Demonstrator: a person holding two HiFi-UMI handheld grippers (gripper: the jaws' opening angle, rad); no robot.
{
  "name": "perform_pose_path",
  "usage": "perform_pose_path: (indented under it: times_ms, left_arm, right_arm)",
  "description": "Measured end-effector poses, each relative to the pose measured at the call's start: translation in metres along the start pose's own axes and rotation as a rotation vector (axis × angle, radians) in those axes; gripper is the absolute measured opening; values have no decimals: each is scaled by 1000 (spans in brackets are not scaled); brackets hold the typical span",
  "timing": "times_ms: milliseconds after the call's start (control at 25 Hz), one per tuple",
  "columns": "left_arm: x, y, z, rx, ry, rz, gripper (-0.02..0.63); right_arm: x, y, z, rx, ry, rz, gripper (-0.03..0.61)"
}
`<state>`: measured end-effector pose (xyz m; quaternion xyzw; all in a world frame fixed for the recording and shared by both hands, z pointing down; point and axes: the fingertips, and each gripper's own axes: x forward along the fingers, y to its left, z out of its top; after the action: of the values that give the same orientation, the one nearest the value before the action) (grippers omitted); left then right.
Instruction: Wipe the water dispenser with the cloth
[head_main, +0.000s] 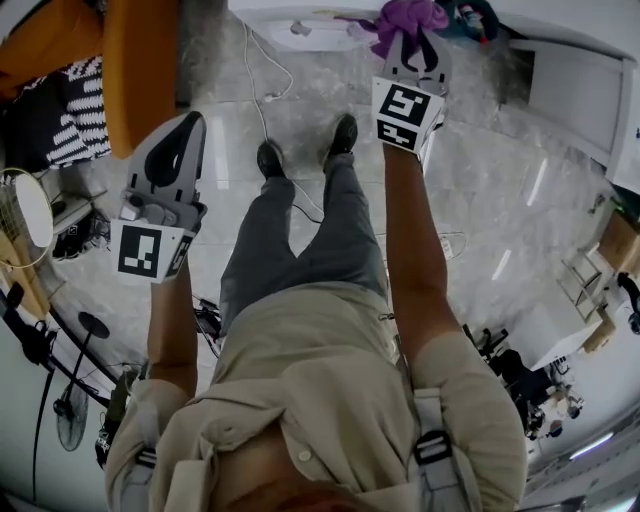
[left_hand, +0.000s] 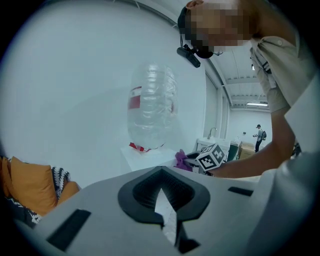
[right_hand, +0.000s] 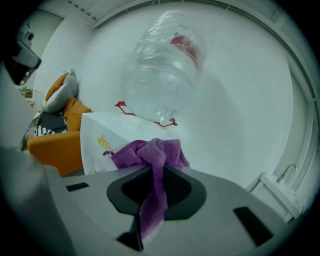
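Note:
The white water dispenser (right_hand: 107, 140) carries a clear upturned bottle (right_hand: 162, 65); in the head view only its top (head_main: 300, 25) shows at the upper edge. My right gripper (right_hand: 155, 185) is shut on a purple cloth (right_hand: 150, 152), which bunches out past the jaws close to the dispenser's front upper corner. In the head view the right gripper (head_main: 410, 42) is stretched forward with the cloth (head_main: 410, 16) at the dispenser. My left gripper (head_main: 187, 128) hangs back to the left, shut with nothing in it. It faces the bottle (left_hand: 150, 107) from a distance.
An orange sofa (head_main: 130, 60) with a striped cushion (head_main: 70, 120) stands left of the dispenser. A white cable (head_main: 265, 100) trails over the grey floor by the person's shoes. A white cabinet (head_main: 575, 90) is at the right, a fan (head_main: 25, 210) at the far left.

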<state>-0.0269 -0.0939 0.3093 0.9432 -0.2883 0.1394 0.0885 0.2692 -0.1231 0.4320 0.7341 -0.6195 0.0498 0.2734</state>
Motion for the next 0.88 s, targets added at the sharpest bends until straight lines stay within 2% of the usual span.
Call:
perform_pose_path:
  times_ms: [160,320,480,600,720,880]
  left_arm:
    - [1,-3,-3,13,6,-10,15]
    - [-7,4,-8,10,17,6,15]
    - [-19,15,-14,4,20,30,15]
    - [-27,23,-19,-2,21,48,15]
    - [-34,27,-23,-8,22,58,15]
    - [-40,31,-24,-5,27,57,15]
  right_arm:
    - [0,25,5,31,-14,45,64]
    - [5,90,29,27,-63,169,64]
    - [14,174,50,-12,-84,324,64]
    - [23,212,57,-9,-76,384,64]
    - [24,213,54,-14,-68,376,63]
    - [21,176,38,-15,-38,308,63]
